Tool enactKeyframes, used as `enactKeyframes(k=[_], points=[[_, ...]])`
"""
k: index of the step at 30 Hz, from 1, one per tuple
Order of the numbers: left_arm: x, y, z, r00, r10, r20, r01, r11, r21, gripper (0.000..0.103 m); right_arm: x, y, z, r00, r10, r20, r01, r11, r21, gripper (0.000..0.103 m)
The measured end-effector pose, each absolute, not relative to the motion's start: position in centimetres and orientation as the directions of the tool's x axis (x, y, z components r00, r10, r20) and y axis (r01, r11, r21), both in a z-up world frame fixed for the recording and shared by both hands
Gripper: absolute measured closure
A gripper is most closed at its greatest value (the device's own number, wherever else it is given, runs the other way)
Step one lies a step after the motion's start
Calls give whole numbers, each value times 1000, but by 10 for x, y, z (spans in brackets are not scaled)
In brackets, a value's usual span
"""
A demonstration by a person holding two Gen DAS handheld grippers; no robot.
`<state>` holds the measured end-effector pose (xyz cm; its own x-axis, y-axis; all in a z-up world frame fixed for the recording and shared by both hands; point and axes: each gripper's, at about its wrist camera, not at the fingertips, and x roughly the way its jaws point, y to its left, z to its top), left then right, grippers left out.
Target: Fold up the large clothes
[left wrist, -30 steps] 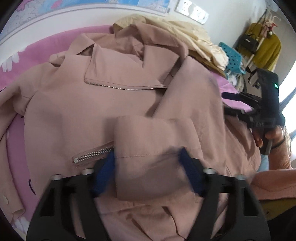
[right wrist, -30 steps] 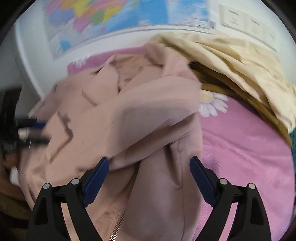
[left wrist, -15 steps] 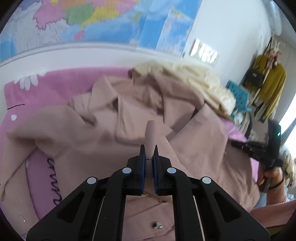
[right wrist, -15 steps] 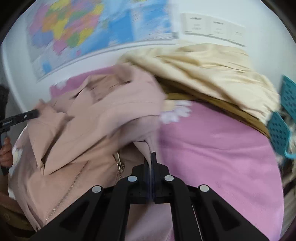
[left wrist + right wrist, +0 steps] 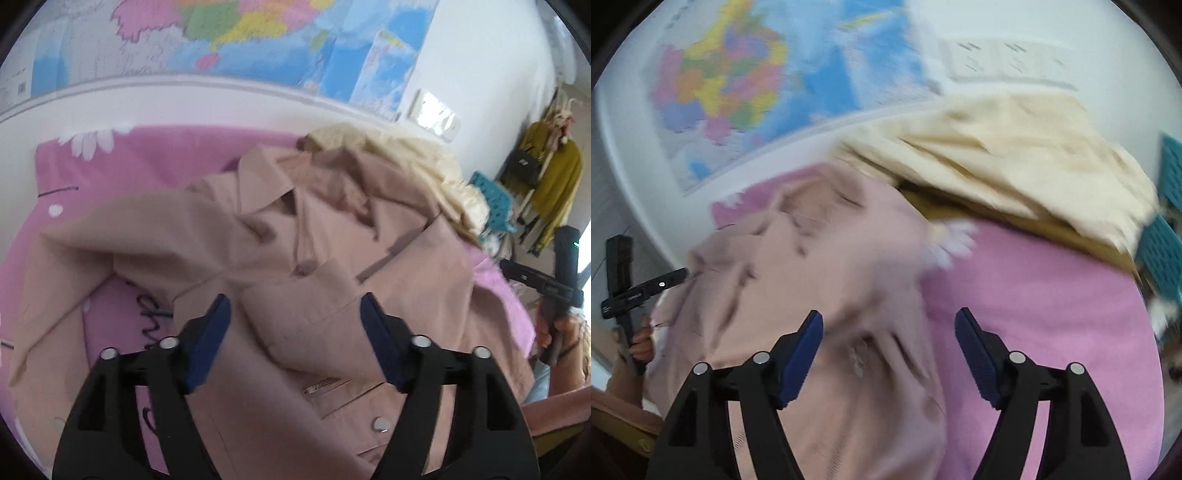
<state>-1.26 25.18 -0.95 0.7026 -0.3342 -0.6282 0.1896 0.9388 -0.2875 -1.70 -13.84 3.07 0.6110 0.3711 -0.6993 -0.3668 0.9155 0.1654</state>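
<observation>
The pink jacket (image 5: 314, 280) lies spread over a pink sheet (image 5: 122, 173), filling the middle of the left wrist view; its collar is toward 12 o'clock and a zip and a snap button sit toward 5 o'clock. The left gripper (image 5: 295, 332) hangs over it with its jaws wide apart; they have just been opening, and a folded flap of the jacket lies below and between them without the blue pads (image 5: 210, 336) pressing on it.

In the blurred right wrist view the jacket (image 5: 812, 280) lies from the centre toward 8 o'clock, the bare sheet (image 5: 1052, 325) toward 3 o'clock. The right gripper (image 5: 888, 354) has also just been opening and stands wide, nothing pinched, the jacket's edge beneath it. A cream garment (image 5: 1015, 162) is heaped at 1 o'clock, touching the jacket's top. A wall map (image 5: 750, 85) hangs at 11 o'clock.
</observation>
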Motion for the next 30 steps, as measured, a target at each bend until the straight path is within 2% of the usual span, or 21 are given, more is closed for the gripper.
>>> enactKeyframes(k=[5,6,7,8,9,10,11,12,13,14,16,20,22,24,25,30], points=[[3,229,-12,655,-363,-663,252,932,-260,21,28,-114,4,498,390,-775,-415,892,182,29],[7,223,-16,634,-363,-683,258,932,-256,21,35,-111,-3,485,383,-786,-404,895,187,33],[13,215,-23,605,-349,-716,258,936,-239,21,41,-107,-10,473,372,-798,-393,901,187,45],[17,207,-29,584,-333,-740,264,940,-214,23,43,-106,-13,463,375,-803,-390,900,195,53],[20,201,-32,576,-321,-752,269,943,-196,27,46,-106,-16,460,379,-803,-387,900,203,72],[23,194,-36,570,-308,-762,280,944,-172,41,48,-105,-15,460,391,-797,-392,895,213,84],[25,189,-38,563,-310,-766,293,942,-165,62,48,-107,-13,470,398,-788,-394,893,217,89],[29,186,-40,554,-313,-772,295,940,-170,73,47,-108,-9,484,404,-777,-392,893,220,93],[32,185,-42,548,-308,-777,291,942,-168,98,46,-108,-4,495,405,-768,-391,894,220,95],[34,185,-42,551,-301,-778,287,944,-163,102,45,-108,0,507,404,-761,-386,896,219,96],[35,189,-32,604,-290,-743,270,951,-151,102,45,-110,11,526,426,-736,-386,891,240,97],[23,207,-4,660,-378,-650,293,925,-240,102,63,-123,28,538,505,-675,-327,863,384,97],[15,210,5,697,-346,-629,293,937,-191,102,71,-122,33,548,513,-661,-319,858,401,97],[17,206,7,690,-335,-642,305,938,-162,65,79,-115,33,537,503,-677,-320,864,389,96],[22,204,4,662,-344,-666,317,934,-166,28,81,-110,32,527,501,-686,-334,865,375,94],[45,175,-21,553,-353,-755,435,895,-100,27,80,-107,31,516,495,-699,-337,868,365,88]])
